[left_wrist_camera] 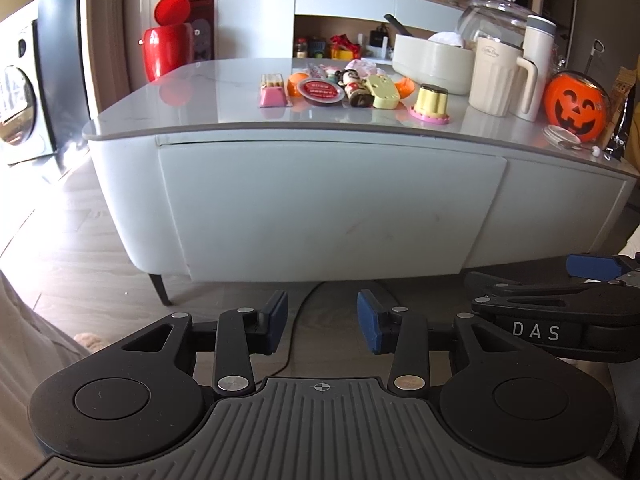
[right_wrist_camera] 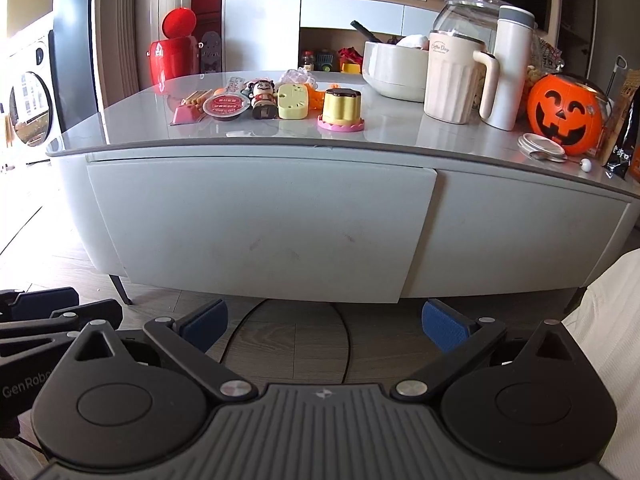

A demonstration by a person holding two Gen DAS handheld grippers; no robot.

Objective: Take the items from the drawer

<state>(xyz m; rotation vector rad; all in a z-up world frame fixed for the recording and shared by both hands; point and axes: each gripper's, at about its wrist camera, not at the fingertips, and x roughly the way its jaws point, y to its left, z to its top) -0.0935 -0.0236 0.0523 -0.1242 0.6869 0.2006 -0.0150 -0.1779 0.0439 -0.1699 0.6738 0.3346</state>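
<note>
A pale grey low table has a closed drawer front [left_wrist_camera: 328,208] [right_wrist_camera: 260,228] facing me. On its top lie small items: a pink box of sticks [left_wrist_camera: 273,90] [right_wrist_camera: 189,110], a red-lidded round tub [left_wrist_camera: 323,91] [right_wrist_camera: 225,107], a figurine [left_wrist_camera: 355,87] [right_wrist_camera: 264,98], a yellow cheese-shaped toy [left_wrist_camera: 383,91] [right_wrist_camera: 293,101] and a gold cup on a pink base [left_wrist_camera: 430,103] [right_wrist_camera: 341,111]. My left gripper [left_wrist_camera: 322,326] hangs open below the drawer, empty. My right gripper [right_wrist_camera: 324,326] is open wider, empty, at the same height.
A cream pitcher [right_wrist_camera: 454,76], a tall tumbler [right_wrist_camera: 510,68], a white bowl [right_wrist_camera: 394,70] and an orange pumpkin bucket [right_wrist_camera: 564,110] crowd the table's right side. A red bin [right_wrist_camera: 174,56] stands behind. A black cable [right_wrist_camera: 344,344] lies on the wooden floor under the table.
</note>
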